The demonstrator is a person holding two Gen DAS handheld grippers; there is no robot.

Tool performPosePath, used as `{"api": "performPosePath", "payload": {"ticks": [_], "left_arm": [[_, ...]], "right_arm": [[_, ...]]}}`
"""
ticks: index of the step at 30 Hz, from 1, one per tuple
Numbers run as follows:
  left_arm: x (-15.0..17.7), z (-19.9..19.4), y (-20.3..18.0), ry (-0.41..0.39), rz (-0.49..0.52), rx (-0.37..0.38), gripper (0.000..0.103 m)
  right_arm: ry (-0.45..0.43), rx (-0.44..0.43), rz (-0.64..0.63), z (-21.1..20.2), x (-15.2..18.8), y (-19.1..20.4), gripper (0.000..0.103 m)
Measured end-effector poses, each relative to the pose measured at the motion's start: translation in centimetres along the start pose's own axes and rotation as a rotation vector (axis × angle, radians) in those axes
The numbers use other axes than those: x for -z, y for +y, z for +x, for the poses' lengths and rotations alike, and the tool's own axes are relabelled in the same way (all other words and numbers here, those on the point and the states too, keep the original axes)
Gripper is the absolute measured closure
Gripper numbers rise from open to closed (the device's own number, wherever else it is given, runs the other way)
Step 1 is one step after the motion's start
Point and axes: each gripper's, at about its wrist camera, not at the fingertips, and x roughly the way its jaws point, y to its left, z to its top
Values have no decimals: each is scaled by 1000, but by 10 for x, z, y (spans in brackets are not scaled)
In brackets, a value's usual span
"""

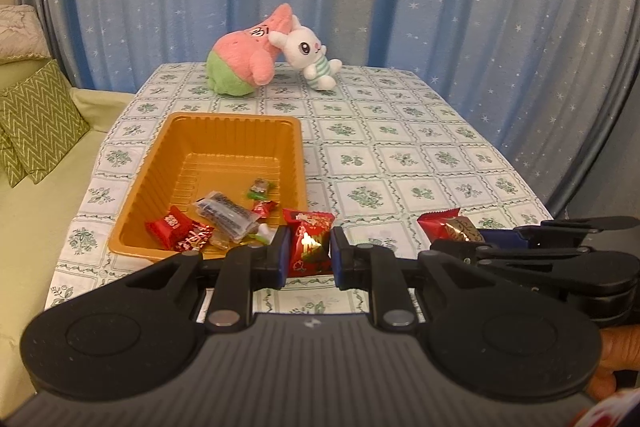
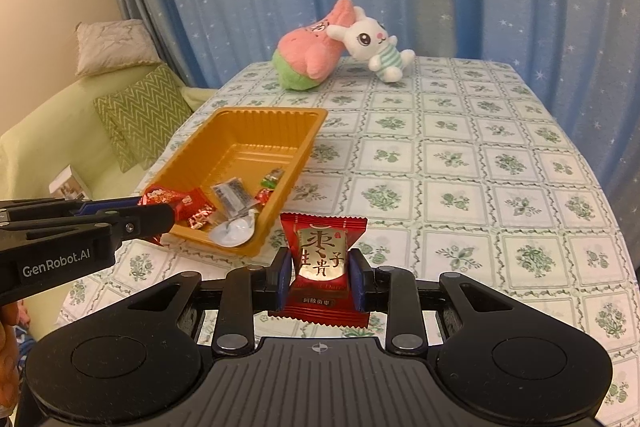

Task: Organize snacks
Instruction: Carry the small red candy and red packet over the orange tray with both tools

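Two handheld grippers carry the last visible sweets toward a gold plastic tray (image 1: pixel 224 131) that sits near the left edge of a desk (image 1: pixel 420 163) covered in a green-flowered cloth. The left gripper (image 1: pixel 308 253) has its fingers (image 1: pixel 280 255) clamped on a red packet (image 1: pixel 310 243), held just short of the tray's near right corner. The right gripper (image 2: pixel 320 277) pinches a red-and-gold date candy (image 2: pixel 320 255) between its fingers (image 2: pixel 284 275), a little farther from the tray's near end.

Several wrapped snacks (image 1: pixel 224 223) already lie heaped in the near end of the tray, along with a pale, rounded item seen only from the right wrist view. The tray's far half is bare. No loose sweets show on the open cloth, so the job looks close to done: by this reading, only these two pieces remain to be dropped in. Two plush toys (image 1: pixel 276 51) lean together at the desk's far edge, well apart from the work.
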Motion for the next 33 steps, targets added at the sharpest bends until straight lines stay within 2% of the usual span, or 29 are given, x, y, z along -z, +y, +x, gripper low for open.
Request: {"api": "performPosePath", "payload": {"ticks": [22,33], "left_arm": [[-2,24,51,38,-59,-41,85],[-6,41,75,55,-67,-68,85]], "right_arm": [[46,-68,-74,55,-16,43,72],[67,-77,-86,86,-26,49,72]]}}
